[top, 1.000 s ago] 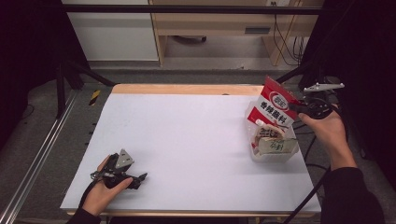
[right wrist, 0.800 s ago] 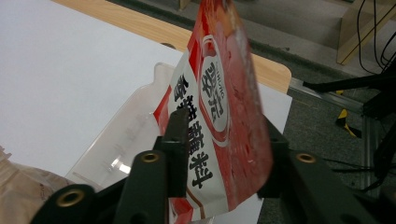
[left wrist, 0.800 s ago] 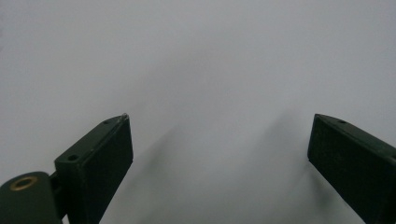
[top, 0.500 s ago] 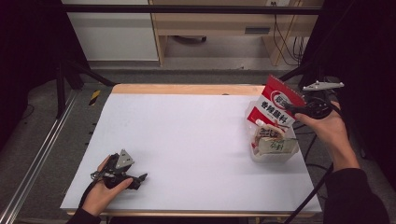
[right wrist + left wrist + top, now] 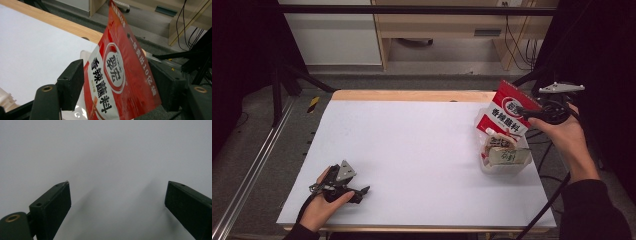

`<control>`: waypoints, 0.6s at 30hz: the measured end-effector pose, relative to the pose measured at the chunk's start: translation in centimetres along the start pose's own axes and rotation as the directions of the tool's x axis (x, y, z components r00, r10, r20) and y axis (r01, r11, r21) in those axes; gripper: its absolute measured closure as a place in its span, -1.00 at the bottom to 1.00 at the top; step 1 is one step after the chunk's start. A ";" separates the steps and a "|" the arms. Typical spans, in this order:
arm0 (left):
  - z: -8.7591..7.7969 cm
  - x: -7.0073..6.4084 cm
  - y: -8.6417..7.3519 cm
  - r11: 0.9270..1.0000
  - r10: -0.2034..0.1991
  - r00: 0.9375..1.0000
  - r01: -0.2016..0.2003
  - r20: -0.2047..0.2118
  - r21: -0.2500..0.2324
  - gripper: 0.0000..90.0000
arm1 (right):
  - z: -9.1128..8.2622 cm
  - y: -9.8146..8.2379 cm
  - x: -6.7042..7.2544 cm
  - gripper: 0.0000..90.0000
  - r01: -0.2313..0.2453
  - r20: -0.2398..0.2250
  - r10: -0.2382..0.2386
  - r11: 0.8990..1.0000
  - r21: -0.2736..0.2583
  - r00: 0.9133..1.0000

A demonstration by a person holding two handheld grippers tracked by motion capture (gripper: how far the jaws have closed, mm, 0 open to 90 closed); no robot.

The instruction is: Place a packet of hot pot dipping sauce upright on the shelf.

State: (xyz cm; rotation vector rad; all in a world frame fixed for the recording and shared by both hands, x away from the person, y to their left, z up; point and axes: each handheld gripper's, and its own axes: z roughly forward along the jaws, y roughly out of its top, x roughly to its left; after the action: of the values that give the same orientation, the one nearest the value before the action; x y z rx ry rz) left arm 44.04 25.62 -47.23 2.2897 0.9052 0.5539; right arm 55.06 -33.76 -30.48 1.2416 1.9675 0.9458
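Red seasoning packet (image 5: 508, 112) standing in a clear tub (image 5: 507, 167) at the table's (image 5: 412, 145) right edge, between the just-opened right fingers.

The right gripper (image 5: 532, 113) was beside the packet's upper part; its fingers (image 5: 71, 83) had just been opening, and in the right gripper view the packet (image 5: 122, 75) stood between them with the pads spread, seemingly no longer pressing it. The tub also held smaller sachets (image 5: 503, 150). The left gripper (image 5: 357, 192) lay on the white table near its front left corner, well apart from the tub, its fingers (image 5: 53, 205) spread wide over bare surface.
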 end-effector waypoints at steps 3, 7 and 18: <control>0.0 -0.1 0.0 1.000 -0.005 1.000 0.005 -0.001 -0.006 -0.85 | -0.4 0.3 0.3 -0.29 0.002 -0.007 -0.002 1.000 -0.017 1.000; 0.1 -0.1 0.0 1.000 0.000 1.000 0.000 -0.001 0.000 -0.85 | -0.7 0.9 0.9 -0.31 0.016 -0.015 -0.017 0.999 -0.030 1.000; 0.0 -0.1 0.0 1.000 0.013 1.000 -0.013 -0.002 0.008 -0.85 | -1.3 2.3 3.7 -0.32 0.066 -0.057 -0.069 0.996 -0.065 0.996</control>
State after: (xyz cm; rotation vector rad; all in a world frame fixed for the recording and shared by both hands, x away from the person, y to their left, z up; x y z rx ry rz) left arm 43.98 25.52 -47.22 2.3038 0.8960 0.5592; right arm 53.71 -29.95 -28.36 1.1171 1.9970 1.0134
